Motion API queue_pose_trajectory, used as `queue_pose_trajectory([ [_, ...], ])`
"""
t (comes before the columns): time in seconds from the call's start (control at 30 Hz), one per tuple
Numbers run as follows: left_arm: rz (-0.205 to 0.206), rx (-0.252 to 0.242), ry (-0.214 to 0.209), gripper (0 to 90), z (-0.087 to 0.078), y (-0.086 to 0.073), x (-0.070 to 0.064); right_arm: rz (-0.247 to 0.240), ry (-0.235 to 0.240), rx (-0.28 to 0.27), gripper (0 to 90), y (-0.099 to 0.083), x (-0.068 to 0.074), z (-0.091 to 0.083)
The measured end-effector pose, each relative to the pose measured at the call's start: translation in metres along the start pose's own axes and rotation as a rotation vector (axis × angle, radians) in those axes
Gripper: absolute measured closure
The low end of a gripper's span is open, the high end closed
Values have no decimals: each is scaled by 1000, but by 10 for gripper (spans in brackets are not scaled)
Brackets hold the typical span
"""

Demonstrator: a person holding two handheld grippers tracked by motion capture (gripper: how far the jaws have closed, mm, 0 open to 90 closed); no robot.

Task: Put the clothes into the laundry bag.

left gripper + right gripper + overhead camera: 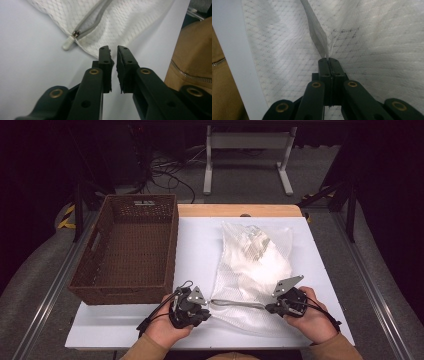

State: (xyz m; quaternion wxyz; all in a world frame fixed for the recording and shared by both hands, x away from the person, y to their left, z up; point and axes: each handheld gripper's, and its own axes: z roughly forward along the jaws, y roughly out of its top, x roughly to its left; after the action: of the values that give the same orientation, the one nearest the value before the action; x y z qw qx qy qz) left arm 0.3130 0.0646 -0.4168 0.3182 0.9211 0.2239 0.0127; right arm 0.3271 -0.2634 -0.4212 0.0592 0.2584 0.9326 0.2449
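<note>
Mesh bag (252,270) is lying on the white worktop (197,245) beside the basket (130,245); it looks light, soft and floppy. Right gripper (329,59) is pinching the zipper strip (317,32), jaws closed. Left gripper (113,48) is hovering narrowly open near the zipper pull (68,43), the likeliest grip.

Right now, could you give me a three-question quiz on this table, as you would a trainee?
1. True or false: the right claw is shut on the mesh laundry bag.
2. Which side of the bag is the wicker basket on?
3. The left claw is: A) open, B) clamped on the zipper pull.

Key: 1 true, at the zipper seam; 2 left; 3 A.
</note>
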Motion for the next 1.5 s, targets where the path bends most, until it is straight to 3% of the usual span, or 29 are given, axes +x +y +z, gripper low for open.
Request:
queue_pose_trajectory([
  [0.13, -61, -68, 16, 743, -8, 0, 7, 3, 2, 5, 900, 0, 0, 1],
  [0.27, -117, -102, 63, 708, -8, 1, 16, 21, -9, -33, 894, 0, -1, -4],
  [0.3, -122, -112, 91, 698, -7, 1, 18, 15, -16, -47, 892, 0, -1, -5],
  [0.43, -140, -120, 119, 666, -6, -1, 22, 16, -36, -87, 875, 1, 0, -13],
  [0.73, -144, -109, 135, 610, 1, -2, 27, -4, -55, -118, 781, 3, 1, -29],
  [0.97, -146, -113, 134, 597, -1, -5, 28, -9, -69, -198, 727, 14, 9, -43],
  [1.23, -148, -98, 137, 596, 1, -9, 27, -16, -53, -237, 705, 29, 12, -37],
  [1.5, -163, -97, 144, 603, -2, -16, 26, -48, -13, -252, 685, 49, 16, -20],
])
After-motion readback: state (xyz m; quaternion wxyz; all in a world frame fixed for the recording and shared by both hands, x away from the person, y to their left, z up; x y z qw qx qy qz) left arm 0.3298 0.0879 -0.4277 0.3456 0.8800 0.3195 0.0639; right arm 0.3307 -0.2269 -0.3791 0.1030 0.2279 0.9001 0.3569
